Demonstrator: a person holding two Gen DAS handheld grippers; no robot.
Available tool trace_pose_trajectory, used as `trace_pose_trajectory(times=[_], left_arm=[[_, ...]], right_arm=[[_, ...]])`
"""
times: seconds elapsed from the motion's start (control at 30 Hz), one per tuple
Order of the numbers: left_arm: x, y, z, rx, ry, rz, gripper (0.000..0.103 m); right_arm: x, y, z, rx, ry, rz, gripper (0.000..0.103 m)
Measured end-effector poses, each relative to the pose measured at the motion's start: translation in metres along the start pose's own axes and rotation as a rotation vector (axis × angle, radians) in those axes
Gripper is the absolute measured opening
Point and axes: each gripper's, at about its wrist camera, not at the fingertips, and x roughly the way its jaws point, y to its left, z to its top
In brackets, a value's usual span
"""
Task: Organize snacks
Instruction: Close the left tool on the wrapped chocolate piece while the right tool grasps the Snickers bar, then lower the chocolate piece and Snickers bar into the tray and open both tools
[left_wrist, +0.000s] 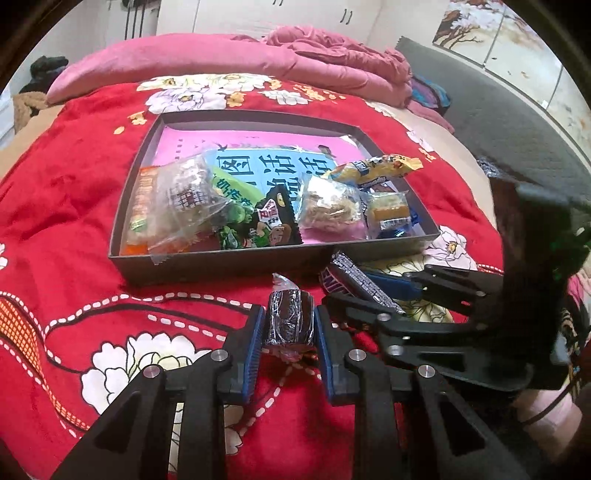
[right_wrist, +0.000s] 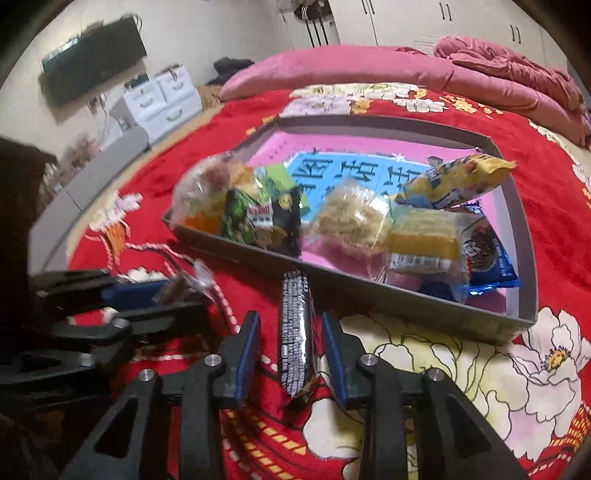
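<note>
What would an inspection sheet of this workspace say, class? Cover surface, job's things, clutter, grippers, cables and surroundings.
Surface: red floral bedspread.
Job's things: shallow grey cardboard tray holding wrapped snacks; dark round snack in clear wrap and black-and-white printed snack bar outside it.
Clutter: nothing seen.
Grippers: left hand-held gripper shut on the round snack; right hand-held gripper straddles the bar, pads apart from it.
Cables: nothing seen.
Surroundings: pink folded quilt, white wardrobe doors.

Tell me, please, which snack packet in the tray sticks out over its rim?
The yellow packet at the tray's far right corner: its crimped end overhangs the wall, while the others lie inside.
</note>
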Motion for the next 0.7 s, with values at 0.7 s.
trace_pose_trajectory(times=[0.7], left_arm=[[-0.01, 0.004, 0.027, -0.053, -0.128, -0.02, 0.028]], right_arm=[[-0.054, -0.023, 0.018, 0.131, -0.232, 0.057, 0.019]])
